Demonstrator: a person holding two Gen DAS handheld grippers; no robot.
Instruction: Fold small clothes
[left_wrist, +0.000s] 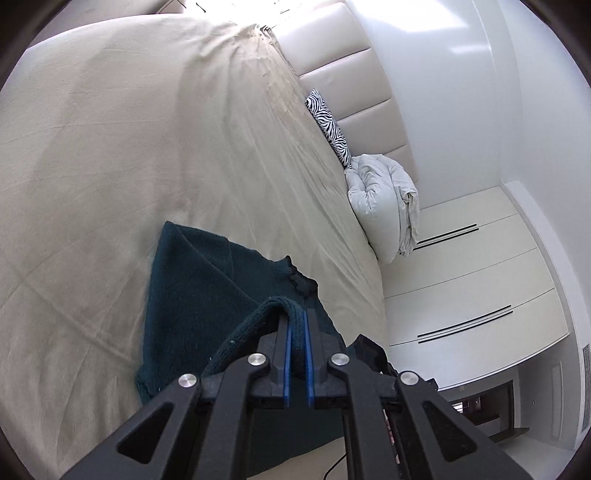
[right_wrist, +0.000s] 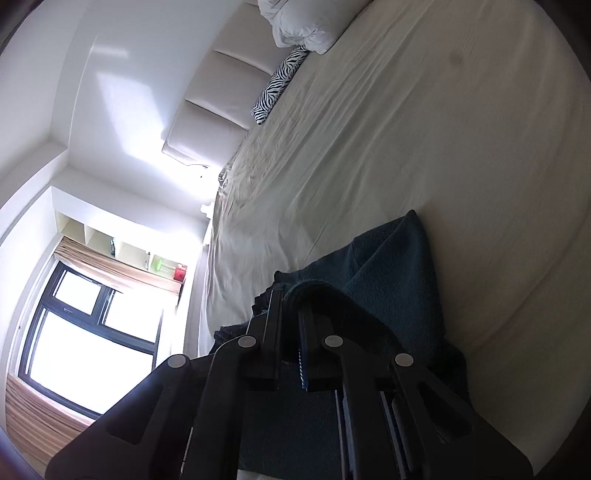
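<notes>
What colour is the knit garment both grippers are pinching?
Dark teal green sweater, clearest in the left wrist view, lying on the beige sheet.

Fuzzy knit sweater (left_wrist: 192, 280), matt bedsheet (left_wrist: 110, 147)

Your right gripper (right_wrist: 290, 295) pinches a hem of the teal knit (right_wrist: 391, 266), lifted off the bed (right_wrist: 406, 129) near its window-side edge. A zebra pillow (right_wrist: 280, 83) lies at the headboard (right_wrist: 221, 96).
</notes>
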